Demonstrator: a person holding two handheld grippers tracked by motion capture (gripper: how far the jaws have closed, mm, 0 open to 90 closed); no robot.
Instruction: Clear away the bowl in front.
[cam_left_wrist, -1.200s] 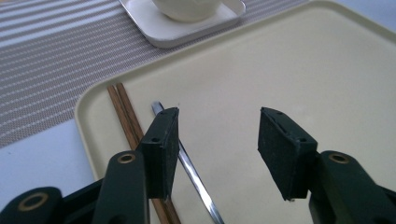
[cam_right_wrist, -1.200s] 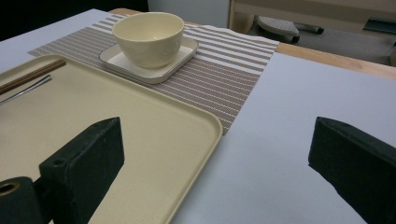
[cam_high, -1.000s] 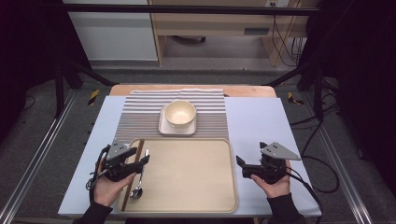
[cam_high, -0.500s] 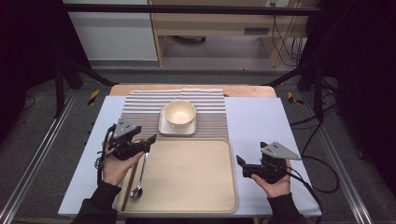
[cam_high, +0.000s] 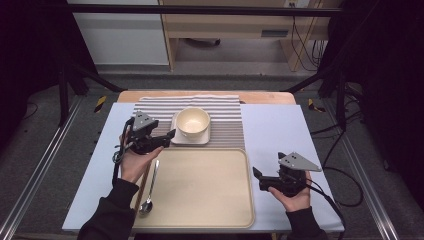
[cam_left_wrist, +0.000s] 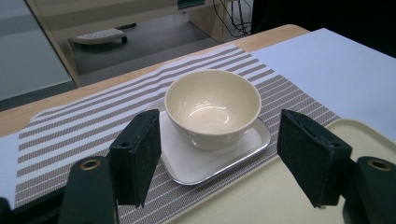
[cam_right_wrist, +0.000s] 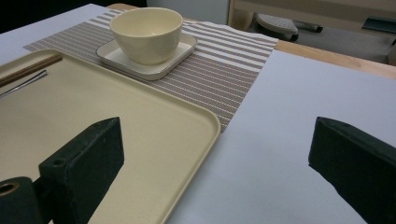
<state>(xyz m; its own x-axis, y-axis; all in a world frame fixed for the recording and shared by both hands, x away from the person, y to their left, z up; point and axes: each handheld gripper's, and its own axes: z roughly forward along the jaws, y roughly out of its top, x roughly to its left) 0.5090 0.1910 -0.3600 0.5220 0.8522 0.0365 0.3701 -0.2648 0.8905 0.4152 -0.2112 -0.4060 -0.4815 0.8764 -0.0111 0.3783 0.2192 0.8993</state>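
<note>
A cream bowl (cam_high: 193, 121) (cam_left_wrist: 212, 105) (cam_right_wrist: 146, 33) stands on a small square white plate (cam_high: 206, 138) (cam_left_wrist: 187, 163) on a striped placemat (cam_high: 225, 115). My left gripper (cam_high: 169, 136) (cam_left_wrist: 219, 158) hovers just left of the plate, open, its jaws pointing at the bowl with nothing between them. A beige tray (cam_high: 200, 185) (cam_right_wrist: 93, 112) lies in front, with a metal spoon (cam_high: 150, 192) and brown chopsticks (cam_high: 141, 185) along its left edge. My right gripper (cam_high: 258, 178) (cam_right_wrist: 215, 158) is held to the right of the tray, open and empty.
A pale blue mat (cam_high: 275, 130) covers the wooden table (cam_high: 200, 95). Beyond the table stand a wooden desk, cables and dark frame posts.
My left gripper has moved forward from above the spoon and chopsticks up to the left side of the plate and bowl. The right gripper has stayed in place.
</note>
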